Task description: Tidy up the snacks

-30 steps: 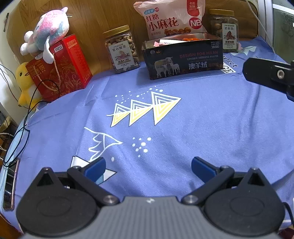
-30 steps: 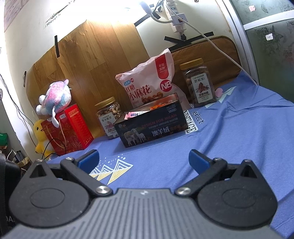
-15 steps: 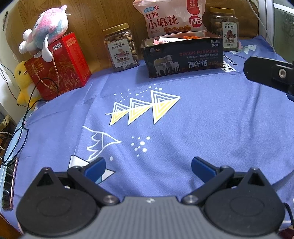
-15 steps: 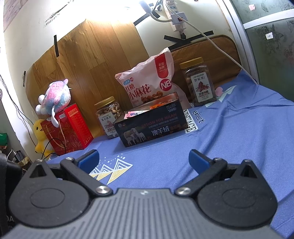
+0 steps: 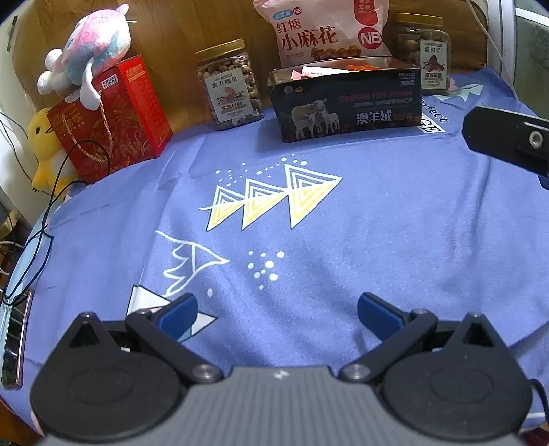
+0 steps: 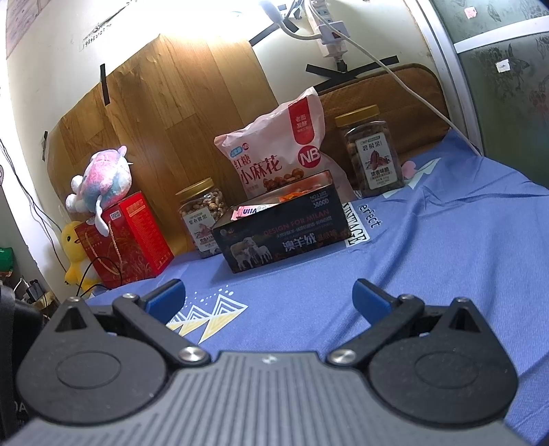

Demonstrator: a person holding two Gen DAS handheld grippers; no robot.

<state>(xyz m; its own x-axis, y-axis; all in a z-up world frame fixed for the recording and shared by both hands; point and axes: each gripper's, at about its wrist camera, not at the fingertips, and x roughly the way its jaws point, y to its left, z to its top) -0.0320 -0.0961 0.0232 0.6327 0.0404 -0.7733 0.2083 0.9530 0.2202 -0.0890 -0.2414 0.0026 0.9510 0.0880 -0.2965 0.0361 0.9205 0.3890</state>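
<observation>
Left gripper (image 5: pixel 276 307) and right gripper (image 6: pixel 267 296) both hang over the blue cloth (image 5: pixel 377 219) with fingers spread apart, holding nothing. The dark tin (image 6: pixel 281 233) of snacks stands at the cloth's far edge, between 2 nut jars (image 6: pixel 202 216).

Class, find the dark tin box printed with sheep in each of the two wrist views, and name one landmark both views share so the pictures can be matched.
Left wrist view: the sheep tin box sits at top centre-right, at the far side of the blue cloth.
Right wrist view: the sheep tin box sits mid-frame, just left of centre.
Shared landmark: the pink snack bag standing directly behind it.
</observation>
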